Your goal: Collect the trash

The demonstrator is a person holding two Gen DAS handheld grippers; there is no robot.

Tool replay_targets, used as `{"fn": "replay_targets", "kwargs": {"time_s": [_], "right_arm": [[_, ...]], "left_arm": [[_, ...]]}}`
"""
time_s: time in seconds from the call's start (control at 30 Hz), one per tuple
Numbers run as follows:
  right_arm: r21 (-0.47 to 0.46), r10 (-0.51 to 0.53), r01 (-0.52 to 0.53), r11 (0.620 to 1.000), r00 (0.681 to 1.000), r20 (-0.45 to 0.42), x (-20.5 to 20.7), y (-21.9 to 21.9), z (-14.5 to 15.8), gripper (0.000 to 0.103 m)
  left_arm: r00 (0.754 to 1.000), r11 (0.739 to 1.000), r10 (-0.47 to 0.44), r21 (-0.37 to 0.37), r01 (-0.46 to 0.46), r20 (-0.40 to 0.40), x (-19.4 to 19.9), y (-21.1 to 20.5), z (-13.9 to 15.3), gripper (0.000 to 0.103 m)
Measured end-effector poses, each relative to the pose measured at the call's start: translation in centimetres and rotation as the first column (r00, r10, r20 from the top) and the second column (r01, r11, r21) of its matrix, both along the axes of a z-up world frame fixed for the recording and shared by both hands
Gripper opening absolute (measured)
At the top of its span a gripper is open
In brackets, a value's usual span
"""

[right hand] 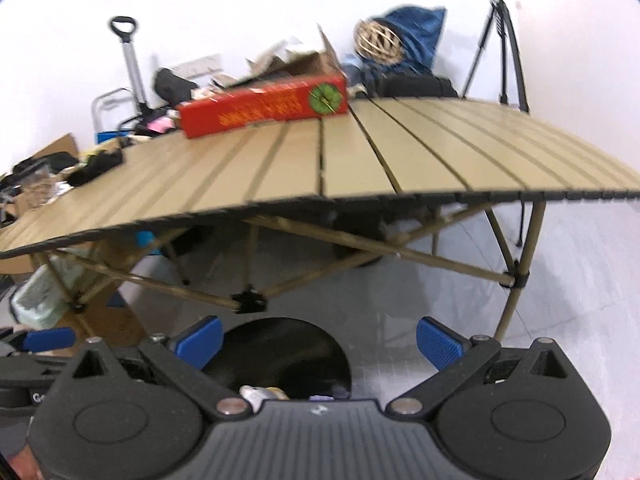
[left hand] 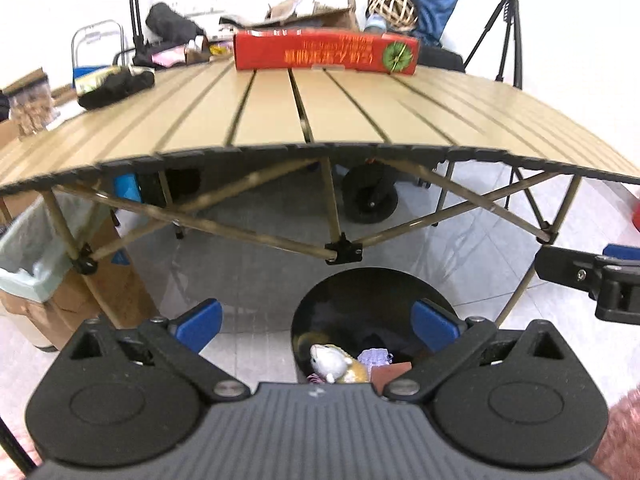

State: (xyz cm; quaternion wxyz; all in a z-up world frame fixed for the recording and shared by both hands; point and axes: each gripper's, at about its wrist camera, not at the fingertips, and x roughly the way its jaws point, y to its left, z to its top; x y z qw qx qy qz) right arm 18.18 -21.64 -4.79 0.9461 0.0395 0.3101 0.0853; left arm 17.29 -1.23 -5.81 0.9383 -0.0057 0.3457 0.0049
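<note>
Both grippers hang low in front of the slatted folding worktop (left hand: 320,112), above a round black trash bin (left hand: 352,304) that stands on the floor just near of the worktop's front edge. The left gripper (left hand: 316,326) has its blue pads spread wide with nothing between them; the right gripper (right hand: 320,340) is likewise spread and empty. In the left wrist view the right gripper shows at the right edge, close beside.

The bin already holds trash: a crumpled whitish-yellow wrapper (left hand: 334,362), a small pale purple piece (left hand: 374,358) and a brown scrap (left hand: 390,374) lie at its near side. On the worktop the candidates left are a long red box (left hand: 326,53) at the far edge, roughly centre, and a dark bundle (left hand: 114,84) with a greenish packet on it at the far left. Clutter beyond the worktop, such as a cardboard box (left hand: 320,14) and a blue cushion (left hand: 430,2), seems to sit off it. A second, liner-fitted bin (left hand: 28,256) stands at the left on the floor.

With both grippers empty over the bin, the step in hand looks like going back up for the next item. To do it well, rise clear of the worktop's front edge before reaching forward, since the edge overhangs the bin. The red box is long, so pinch it across its thin dimension near the middle to stop it swinging. The dark bundle looks soft and loose; take it from above, deep enough to catch the packet too, and judge first whether it is trash at all.
</note>
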Motion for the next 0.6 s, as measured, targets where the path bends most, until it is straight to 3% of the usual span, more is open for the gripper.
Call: {"fn": "replay_targets", "kwargs": {"time_s": [0.17,0.6], "right_arm": [[-0.027,0.060,-0.060,0.998,0.998,0.015,-3.9,0.7,1.8,0.103],[-0.027,0.116,-0.116,0.993,0.993,-0.010,-11.5,1.3,2.4,0.103]], "left_arm": [[1.000,1.000,-0.020,-0.009,0.020,0.002,-4.0,1.5,1.4,0.103],[0.997,0.997,-0.079,0.005,0.079,0.011,-12.4,1.5,1.9,0.103]]}}
